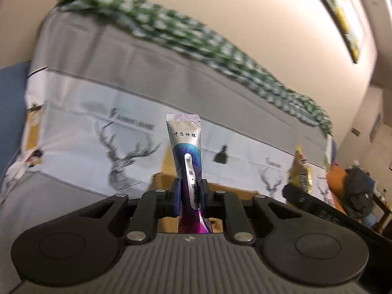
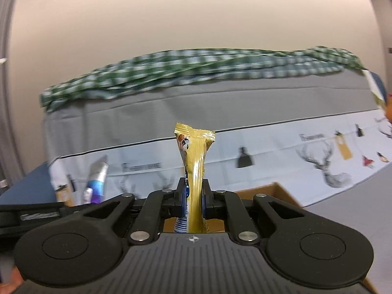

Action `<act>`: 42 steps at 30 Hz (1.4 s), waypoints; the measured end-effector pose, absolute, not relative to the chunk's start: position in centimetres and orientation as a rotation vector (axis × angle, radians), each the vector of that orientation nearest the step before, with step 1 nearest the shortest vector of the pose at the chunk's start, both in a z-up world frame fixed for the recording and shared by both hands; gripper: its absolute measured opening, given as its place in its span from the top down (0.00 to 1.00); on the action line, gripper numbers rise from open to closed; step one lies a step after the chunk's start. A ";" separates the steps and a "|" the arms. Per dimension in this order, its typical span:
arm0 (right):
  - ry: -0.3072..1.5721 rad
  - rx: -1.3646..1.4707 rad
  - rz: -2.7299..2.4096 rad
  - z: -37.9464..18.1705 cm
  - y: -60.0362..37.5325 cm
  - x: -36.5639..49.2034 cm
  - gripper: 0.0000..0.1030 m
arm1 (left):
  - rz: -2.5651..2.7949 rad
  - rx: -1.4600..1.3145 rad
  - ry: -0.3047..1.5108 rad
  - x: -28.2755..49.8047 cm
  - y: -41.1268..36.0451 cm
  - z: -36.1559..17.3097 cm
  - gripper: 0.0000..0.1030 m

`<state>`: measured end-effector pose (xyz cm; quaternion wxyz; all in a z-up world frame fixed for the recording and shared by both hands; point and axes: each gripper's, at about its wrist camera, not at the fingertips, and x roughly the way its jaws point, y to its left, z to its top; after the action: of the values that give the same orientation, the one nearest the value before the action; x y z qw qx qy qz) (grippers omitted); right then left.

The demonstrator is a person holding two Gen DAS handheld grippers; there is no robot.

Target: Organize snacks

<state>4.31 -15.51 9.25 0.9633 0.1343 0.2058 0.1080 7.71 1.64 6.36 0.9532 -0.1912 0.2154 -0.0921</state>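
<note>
Now my left gripper (image 1: 189, 191) is clamped on a silver-and-purple sachet (image 1: 186, 152), standing upright before the deer-print cloth (image 1: 98, 132). My right gripper (image 2: 193, 192) pinches a yellow snack bar (image 2: 196, 156) upright above the cardboard box (image 2: 272, 191).

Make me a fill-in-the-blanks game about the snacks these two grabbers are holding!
1. The left gripper has its fingers shut on a silver and ____ packet.
2. The right gripper pinches a snack bar in a ____ wrapper.
3. Behind both snacks, the white cloth has ____ heads with antlers drawn on it.
4. On top of the grey sofa back lies a green and white ____ blanket.

Missing words: purple; yellow; deer; checked
</note>
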 end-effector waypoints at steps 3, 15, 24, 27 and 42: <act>0.415 0.274 0.181 8.8 -16.9 4.6 0.89 | -0.258 -0.390 0.414 7.5 -0.1 6.5 0.84; 0.498 0.305 -0.024 7.1 -20.3 5.8 0.25 | -0.425 -0.328 0.515 7.0 -3.2 5.3 0.55; 0.532 0.298 0.068 8.2 -19.7 5.0 0.01 | -0.380 -0.291 0.515 4.3 -2.2 6.9 0.21; 0.571 0.305 0.089 9.2 -20.2 4.0 0.01 | -0.334 -0.292 0.527 3.2 -1.5 7.5 0.18; 0.631 0.318 0.126 9.3 -27.7 -9.6 0.01 | -0.236 -0.148 0.624 -6.0 -2.7 7.8 0.00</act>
<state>-9.57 -27.67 9.27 0.9364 0.1556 0.3085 0.0618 -6.01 -2.75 7.79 0.9422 -0.0723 0.3061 -0.1158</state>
